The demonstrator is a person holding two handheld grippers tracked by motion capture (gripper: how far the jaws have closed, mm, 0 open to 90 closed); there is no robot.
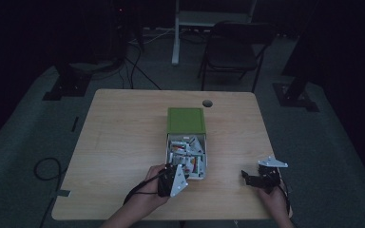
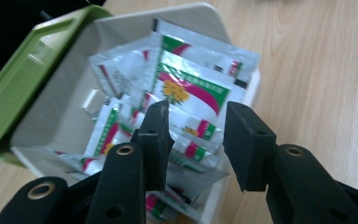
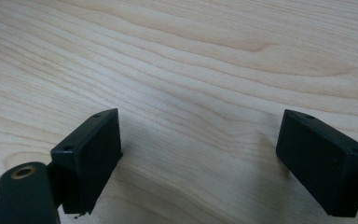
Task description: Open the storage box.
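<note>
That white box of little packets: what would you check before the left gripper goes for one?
1. White box open, green lid slid back: ok.
2. Packets reachable, piled loosely inside: ok.
3. Left gripper over the packets, jaws apart with nothing between them: ok.
4. One packet singled out from the overlapping pile: cannot tell.
5. Right gripper wide open over bare table, away from the box: ok.

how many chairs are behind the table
1: a dark folding chair on the floor beyond the far edge of the table, right of centre. The room is dim, so others may be hidden.
</note>
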